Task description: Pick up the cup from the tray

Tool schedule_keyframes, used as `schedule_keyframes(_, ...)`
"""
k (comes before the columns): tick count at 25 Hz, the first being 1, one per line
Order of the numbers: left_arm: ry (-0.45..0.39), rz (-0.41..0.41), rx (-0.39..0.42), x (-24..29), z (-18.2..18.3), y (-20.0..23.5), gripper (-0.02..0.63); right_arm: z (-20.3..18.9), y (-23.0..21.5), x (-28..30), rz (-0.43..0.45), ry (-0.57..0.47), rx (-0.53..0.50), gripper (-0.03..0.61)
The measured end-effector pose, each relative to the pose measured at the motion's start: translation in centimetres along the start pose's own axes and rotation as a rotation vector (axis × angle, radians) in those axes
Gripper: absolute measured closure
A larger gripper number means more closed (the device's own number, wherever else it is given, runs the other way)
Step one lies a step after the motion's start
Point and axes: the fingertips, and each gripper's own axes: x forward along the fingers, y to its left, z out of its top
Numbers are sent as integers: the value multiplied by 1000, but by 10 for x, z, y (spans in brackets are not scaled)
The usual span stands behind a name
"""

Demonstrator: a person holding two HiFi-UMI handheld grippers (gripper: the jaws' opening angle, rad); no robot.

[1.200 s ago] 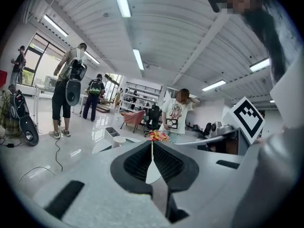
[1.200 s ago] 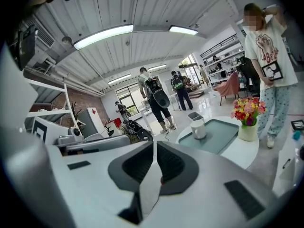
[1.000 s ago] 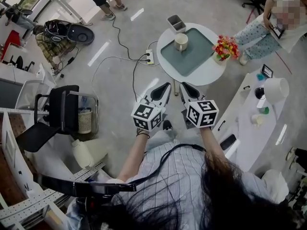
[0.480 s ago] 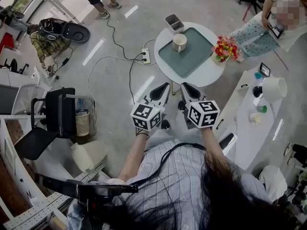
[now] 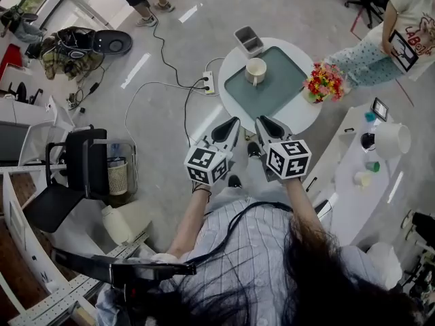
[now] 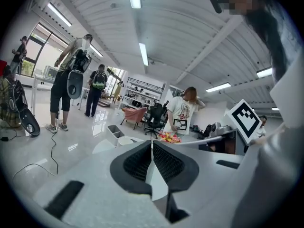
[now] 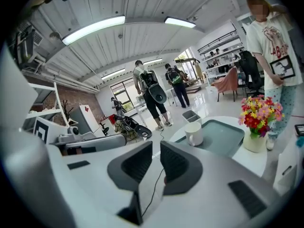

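Note:
A white cup [image 5: 255,70] with a handle stands upright near the far left corner of a green tray [image 5: 275,90] on a round white table [image 5: 306,111]. The right gripper view shows the cup [image 7: 194,133] and tray [image 7: 225,137] ahead and to the right of the jaws. Both grippers are held side by side in the air, short of the table's near edge. My left gripper [image 5: 232,123] [image 6: 152,144] is shut with nothing in it. My right gripper [image 5: 261,121] [image 7: 156,147] is also shut and empty, its pads nearly touching.
A grey bin [image 5: 249,40] stands at the table's far edge and a vase of flowers [image 5: 325,82] at its right. A power strip [image 5: 211,81] with cables lies on the floor to the left. A white counter [image 5: 360,175] runs along the right, and a person [image 5: 397,32] is beyond the table.
In the head view the table, tray and cup now lie lower and nearer to both grippers. Both grippers stay shut and side by side.

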Motion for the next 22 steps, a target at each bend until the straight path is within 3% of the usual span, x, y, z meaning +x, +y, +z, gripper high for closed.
schedule_keyframes(15,45,86,-45,76,3,53,600,11,-85,89,29,149,6,520)
schedule_keyframes(17,54,93,-45,83,1,57,600,9,-91,103,44,172,8,465)
schedule_keyframes(19,62,98,-49,89,-1,61,600,7,-96,117,59,193,2,352)
schedule_keyframes(22,75,102,-52,99,-3,67,600,2,-106,138,60,219,7,315)
